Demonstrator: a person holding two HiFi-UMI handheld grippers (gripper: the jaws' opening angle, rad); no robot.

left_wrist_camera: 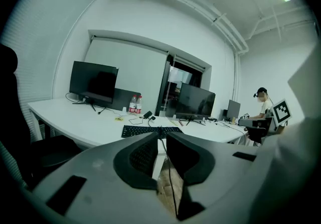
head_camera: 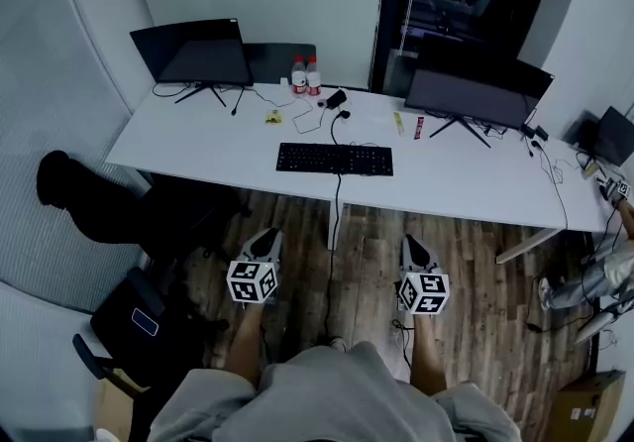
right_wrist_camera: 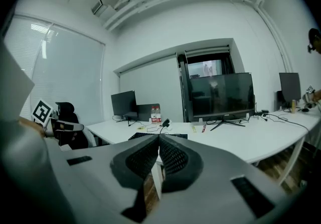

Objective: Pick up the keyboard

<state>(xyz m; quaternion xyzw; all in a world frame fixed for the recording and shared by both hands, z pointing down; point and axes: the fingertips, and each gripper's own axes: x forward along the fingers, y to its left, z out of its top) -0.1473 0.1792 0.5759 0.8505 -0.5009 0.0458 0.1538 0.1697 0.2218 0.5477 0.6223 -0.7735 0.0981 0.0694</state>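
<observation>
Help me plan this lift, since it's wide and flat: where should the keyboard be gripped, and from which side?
Grip the keyboard at both short ends at once, coming from the near desk edge. It lies flat, long side parallel to that edge, with bare desk beside each end; a cable runs out at mid-front, so avoid the centre.

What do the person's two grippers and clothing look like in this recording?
The left gripper and right gripper have pale grey, wedge-shaped bodies that taper toward the jaws. The jaws are lined with curved black pads with a dotted texture. Each gripper carries a white cube printed with black square markers. The person wears a light grey top.
</observation>
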